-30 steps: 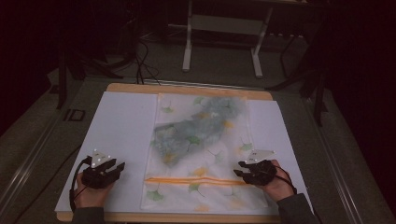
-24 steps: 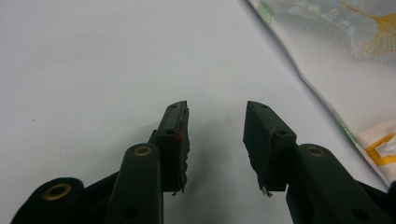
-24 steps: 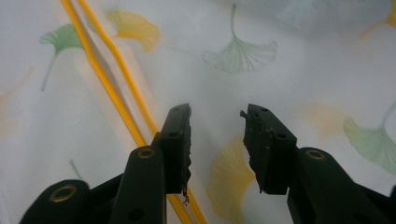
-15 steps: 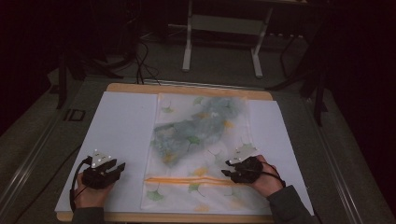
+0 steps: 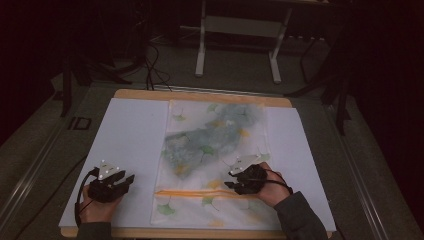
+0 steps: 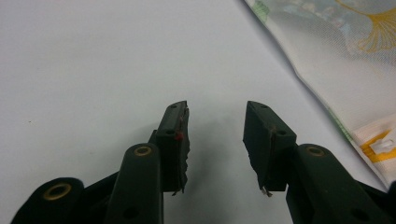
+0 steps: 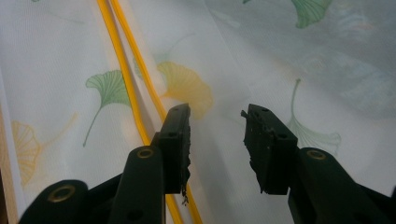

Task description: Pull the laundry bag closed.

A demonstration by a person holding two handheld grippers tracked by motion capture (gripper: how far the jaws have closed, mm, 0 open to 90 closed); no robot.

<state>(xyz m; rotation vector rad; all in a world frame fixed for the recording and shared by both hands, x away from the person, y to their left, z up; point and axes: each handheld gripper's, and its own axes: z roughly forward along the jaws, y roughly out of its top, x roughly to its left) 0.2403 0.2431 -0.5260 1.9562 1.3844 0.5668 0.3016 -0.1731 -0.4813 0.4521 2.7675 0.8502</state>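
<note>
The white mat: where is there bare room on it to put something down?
Widest free patch: the white mat left of the leaf-print bag, beyond the left gripper. A narrower strip lies right of the bag. The right gripper crowds the bag's near end.

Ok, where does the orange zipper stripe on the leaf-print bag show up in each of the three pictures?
High view: the orange zipper stripe runs across the bag's near end, just toward the person from the right gripper.
Left gripper view: a short bit of it at the right edge, right of the open jaws.
Right gripper view: it runs from top left down to the left jaw.
Shared landmark: the leaf-print bag itself.
</note>
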